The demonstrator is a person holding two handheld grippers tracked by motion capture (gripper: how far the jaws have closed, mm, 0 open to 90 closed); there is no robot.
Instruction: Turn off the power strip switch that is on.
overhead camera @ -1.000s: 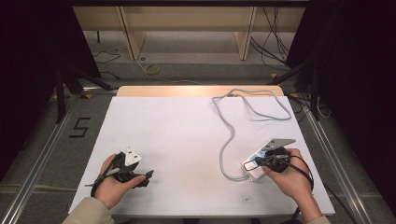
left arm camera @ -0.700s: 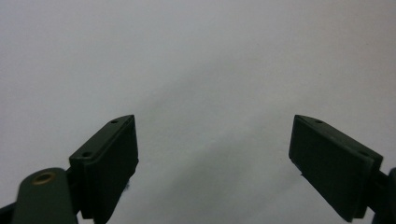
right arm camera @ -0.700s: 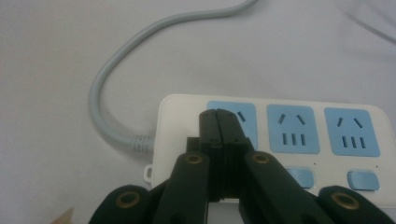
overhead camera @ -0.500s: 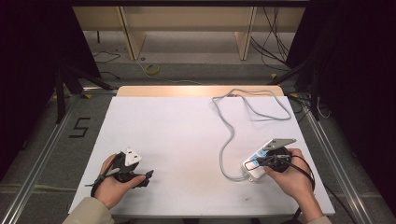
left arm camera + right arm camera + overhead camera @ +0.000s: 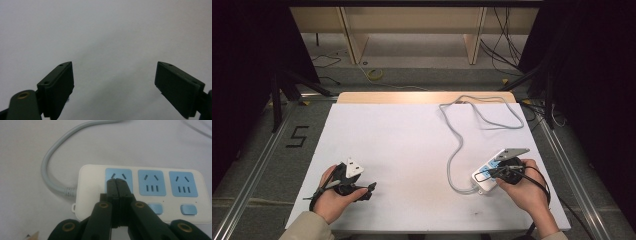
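A white power strip (image 5: 482, 186) with three blue sockets lies at the table's right front, seen close in the right gripper view (image 5: 91, 182). Its grey cable (image 5: 453, 159) loops toward the far edge and leaves the strip's end on the left (image 5: 50, 160). My right gripper (image 5: 483, 176) is shut with nothing between its jaws. Its tips (image 5: 116, 181) sit over the leftmost socket, and I cannot tell whether they touch it. My left gripper (image 5: 362, 190) is held at the left front, open over bare white table (image 5: 115, 66), with nothing between its jaws.
The white table top (image 5: 412, 145) has a wooden strip (image 5: 422, 97) along its far edge. Metal rails (image 5: 257, 170) run beside the table on the floor. A "5" mark (image 5: 297, 136) is on the floor at left, and loose cables (image 5: 507, 45) lie beyond.
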